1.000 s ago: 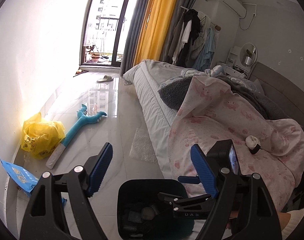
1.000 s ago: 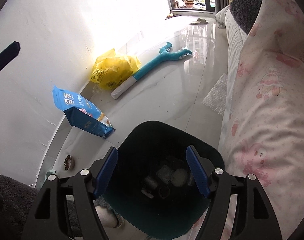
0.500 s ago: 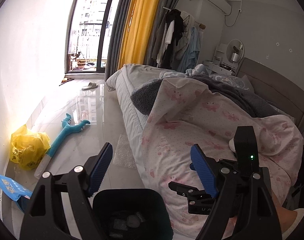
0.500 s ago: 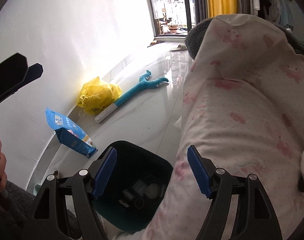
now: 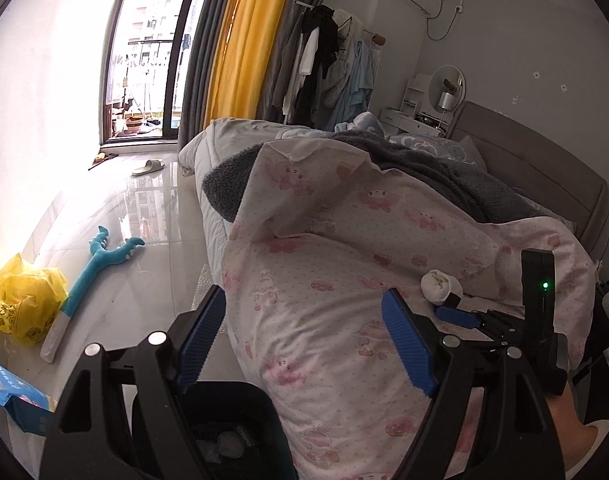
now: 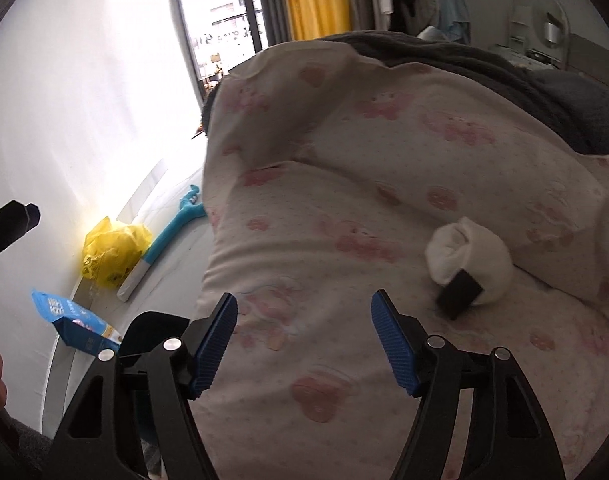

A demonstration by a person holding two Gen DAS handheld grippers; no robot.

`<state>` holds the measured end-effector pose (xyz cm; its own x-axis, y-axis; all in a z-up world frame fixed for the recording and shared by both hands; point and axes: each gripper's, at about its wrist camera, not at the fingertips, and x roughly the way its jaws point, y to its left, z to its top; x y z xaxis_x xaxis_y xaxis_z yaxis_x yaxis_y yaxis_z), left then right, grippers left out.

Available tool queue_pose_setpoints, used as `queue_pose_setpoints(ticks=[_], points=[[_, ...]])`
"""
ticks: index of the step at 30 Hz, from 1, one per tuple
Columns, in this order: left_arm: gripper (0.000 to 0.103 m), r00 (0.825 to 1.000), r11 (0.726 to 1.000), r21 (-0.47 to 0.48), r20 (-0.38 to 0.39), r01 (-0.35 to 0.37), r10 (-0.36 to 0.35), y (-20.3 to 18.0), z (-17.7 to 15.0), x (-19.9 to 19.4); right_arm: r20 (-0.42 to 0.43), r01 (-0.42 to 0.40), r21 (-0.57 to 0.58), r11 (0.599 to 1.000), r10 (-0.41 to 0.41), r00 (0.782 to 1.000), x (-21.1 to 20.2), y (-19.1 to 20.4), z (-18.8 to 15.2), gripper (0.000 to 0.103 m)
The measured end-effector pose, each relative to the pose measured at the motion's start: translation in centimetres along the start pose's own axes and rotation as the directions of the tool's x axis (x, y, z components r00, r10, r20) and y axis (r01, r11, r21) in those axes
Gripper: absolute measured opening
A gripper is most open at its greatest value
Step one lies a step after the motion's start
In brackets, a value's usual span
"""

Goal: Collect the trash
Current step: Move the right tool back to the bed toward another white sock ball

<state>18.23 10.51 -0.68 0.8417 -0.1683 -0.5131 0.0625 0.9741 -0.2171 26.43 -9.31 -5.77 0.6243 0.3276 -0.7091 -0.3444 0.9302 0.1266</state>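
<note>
A: Where's the trash?
B: The white rolled-up bundle with a black band (image 6: 468, 266) lies on the pink spotted quilt (image 6: 344, 208), right of middle.
A: The tongs?
B: Right gripper (image 6: 304, 344) is closing, nothing inside (bundle's beside it). Left gripper (image 5: 304, 340) is wide apart, empty.

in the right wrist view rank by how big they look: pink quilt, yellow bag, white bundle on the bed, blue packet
1. pink quilt
2. white bundle, though it lies nearer the camera
3. yellow bag and blue packet: look alike, unranked
</note>
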Motion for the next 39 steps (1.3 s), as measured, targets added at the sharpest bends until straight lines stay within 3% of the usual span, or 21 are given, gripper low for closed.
queue_pose_setpoints(ticks=[8, 16, 27, 33, 39], points=[[0.082, 0.999, 0.999, 0.027, -0.010, 0.031, -0.031, -2.4, -0.3, 1.5, -0.021, 0.087, 0.065, 0.994, -0.086, 0.996, -0.3, -2.6, -0.6, 0.066], [0.082, 0.997, 0.998, 0.002, -0.034, 0.066, -0.066, -3.7, 0.0, 3.1, -0.046, 0.093, 0.178, 0.980, -0.087, 0.995, 0.2, -5.3, -0.5, 0.053], [0.082, 0.993, 0.994, -0.016, -0.048, 0.106, -0.106, -6.5, 0.3, 4.5, -0.048, 0.078, 0.278, 0.957, -0.068, 0.997, 1.0, -7.1, -0.6, 0.040], [0.082, 0.990, 0.992, -0.030, -0.067, 0.123, -0.125, -7.9, 0.1, 5.7, -0.049, 0.014, 0.353, 0.935, 0.004, 0.999, 1.5, -9.0, -1.0, 0.026], [0.082, 0.988, 0.991, -0.003, -0.078, 0.130, -0.130, -9.5, -0.1, 6.5, -0.036, -0.013, 0.342, 0.940, 0.027, 0.999, 0.2, -9.6, -1.1, 0.019]])
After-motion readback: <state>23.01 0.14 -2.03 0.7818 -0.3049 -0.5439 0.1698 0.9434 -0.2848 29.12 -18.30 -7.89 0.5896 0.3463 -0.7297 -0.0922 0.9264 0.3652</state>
